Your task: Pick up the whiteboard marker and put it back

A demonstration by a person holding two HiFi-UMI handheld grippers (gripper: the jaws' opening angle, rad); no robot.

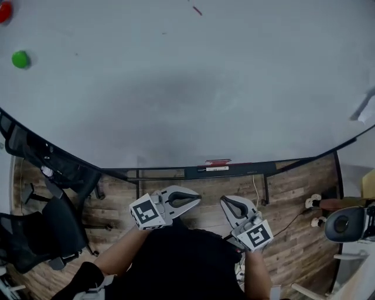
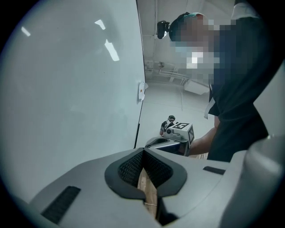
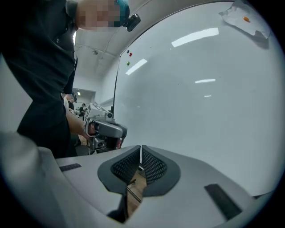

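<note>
A small red marker [image 1: 218, 162] lies on the black tray [image 1: 176, 173] along the lower edge of the big whiteboard [image 1: 187, 88]. My left gripper [image 1: 198, 197] and right gripper [image 1: 223, 203] hover side by side just below that tray, tips turned toward each other. Both are shut with nothing between the pads. In the left gripper view the jaws [image 2: 142, 152] meet beside the whiteboard [image 2: 67, 89], with the right gripper [image 2: 177, 133] ahead. In the right gripper view the jaws [image 3: 140, 148] are closed too, and the left gripper [image 3: 104, 129] shows beyond them.
A green magnet [image 1: 20, 59] and a red magnet [image 1: 4, 10] stick to the board's far left. A sheet of paper [image 1: 364, 108] hangs at its right edge. A black office chair [image 1: 47, 228] stands at the left, another chair [image 1: 345, 224] at the right, on a wooden floor.
</note>
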